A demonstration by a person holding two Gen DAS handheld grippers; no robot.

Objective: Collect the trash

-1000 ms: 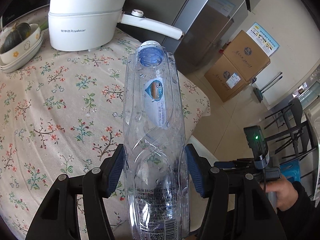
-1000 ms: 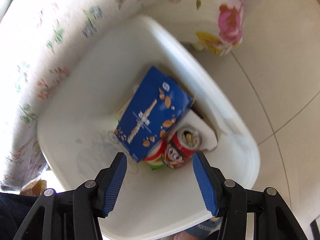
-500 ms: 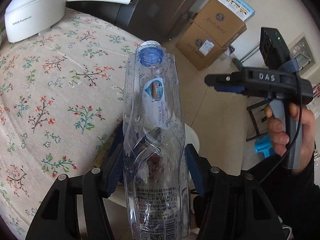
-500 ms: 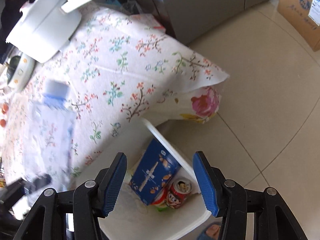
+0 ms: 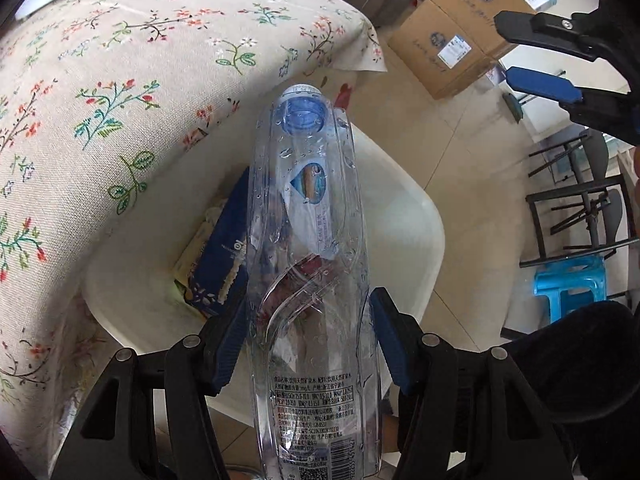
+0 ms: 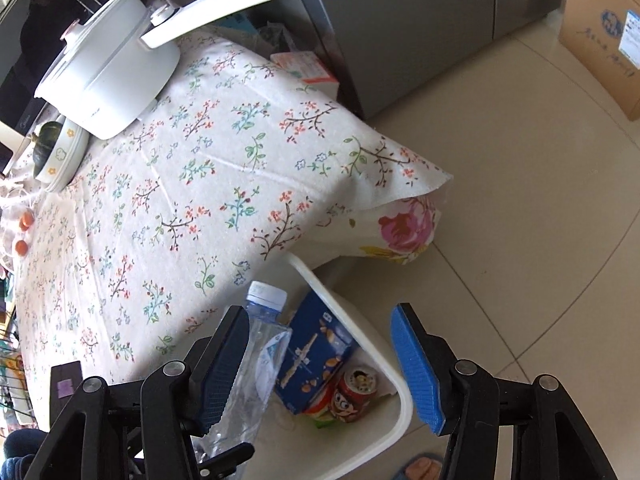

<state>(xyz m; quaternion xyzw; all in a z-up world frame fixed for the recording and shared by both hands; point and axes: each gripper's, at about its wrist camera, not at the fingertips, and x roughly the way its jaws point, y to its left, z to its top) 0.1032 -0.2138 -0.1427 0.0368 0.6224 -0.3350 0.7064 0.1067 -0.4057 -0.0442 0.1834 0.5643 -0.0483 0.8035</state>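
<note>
My left gripper (image 5: 306,342) is shut on a crushed clear plastic bottle (image 5: 310,264) with a blue neck and holds it over the white trash bin (image 5: 416,216) beside the table. The bin holds a blue snack box (image 5: 222,264) and a red can (image 6: 356,394). The right wrist view shows the bottle (image 6: 256,356) above the bin (image 6: 396,384), with the blue box (image 6: 316,356) inside. My right gripper (image 6: 320,364) is open and empty, higher up above the bin; it shows at the upper right of the left wrist view (image 5: 560,56).
The table has a floral cloth (image 6: 192,184) and carries a white electric pot (image 6: 108,76) and stacked bowls (image 6: 60,152). A grey fridge (image 6: 420,20) stands behind. Cardboard boxes (image 5: 452,40), a blue stool (image 5: 568,284) and black chair frames (image 5: 580,216) stand on the tiled floor.
My left gripper has carried the bottle off the table edge and tilted it down over the bin. My right gripper has lifted up and away from the bin.
</note>
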